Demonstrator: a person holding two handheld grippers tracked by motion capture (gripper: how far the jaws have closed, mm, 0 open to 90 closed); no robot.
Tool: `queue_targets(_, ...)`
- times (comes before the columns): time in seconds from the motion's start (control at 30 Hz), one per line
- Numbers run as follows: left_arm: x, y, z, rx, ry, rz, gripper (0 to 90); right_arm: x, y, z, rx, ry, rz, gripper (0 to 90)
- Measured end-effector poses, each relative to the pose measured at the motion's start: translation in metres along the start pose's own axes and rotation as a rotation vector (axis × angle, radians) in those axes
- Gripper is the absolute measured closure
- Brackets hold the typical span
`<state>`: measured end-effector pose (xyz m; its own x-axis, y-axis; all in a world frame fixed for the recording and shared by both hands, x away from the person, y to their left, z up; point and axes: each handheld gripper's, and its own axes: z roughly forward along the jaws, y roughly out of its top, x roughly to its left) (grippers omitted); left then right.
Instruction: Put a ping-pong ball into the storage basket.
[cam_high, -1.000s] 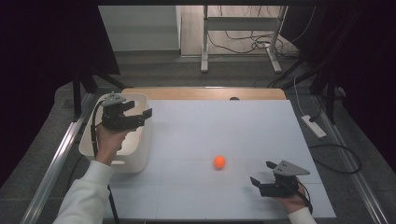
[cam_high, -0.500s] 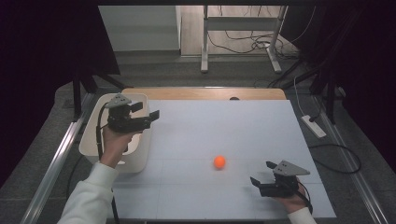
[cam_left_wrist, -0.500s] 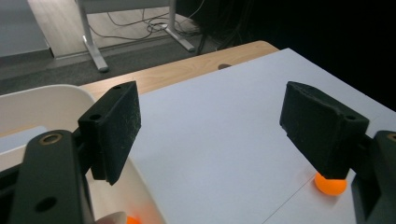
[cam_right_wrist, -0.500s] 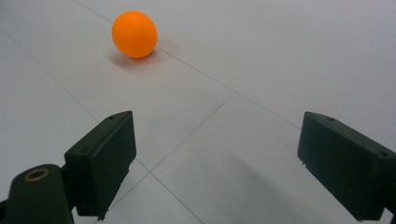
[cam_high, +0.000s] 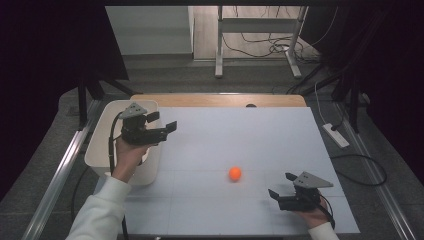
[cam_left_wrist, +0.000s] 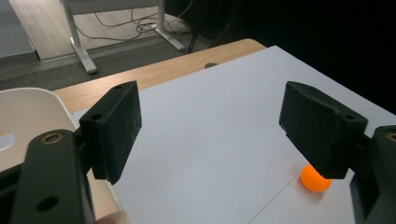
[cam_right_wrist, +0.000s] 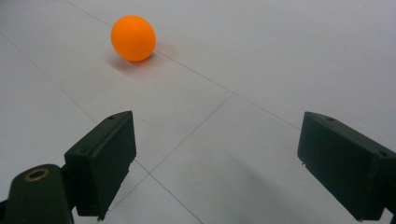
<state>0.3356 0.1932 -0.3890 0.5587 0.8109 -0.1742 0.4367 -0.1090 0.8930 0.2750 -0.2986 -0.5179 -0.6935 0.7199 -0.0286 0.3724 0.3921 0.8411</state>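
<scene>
Small glossy orange ball (cam_high: 235, 173) resting alone on the white table (cam_high: 250, 135), well apart from both grippers, left gripper (cam_high: 166, 128) jaws apart and empty above the white bin (cam_high: 100, 150), right gripper (cam_high: 282, 186) jaws apart, empty, ball partly hidden behind a jaw in the left gripper view.

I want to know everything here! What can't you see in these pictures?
- Inside of the white bin: high view, hidden by the left gripper and hand.
- Part of the orange ball: left gripper view, covered by a jaw.
- Person's body: high view, cut off by the bottom edge.
</scene>
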Motion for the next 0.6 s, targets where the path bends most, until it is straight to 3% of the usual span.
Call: queue_targets(0.6, -0.014, -0.007, 0.007, 0.024, -0.023, 0.021, 22.1, 0.001, 0.000, 0.000, -0.001, 0.004, -0.014, 11.3)
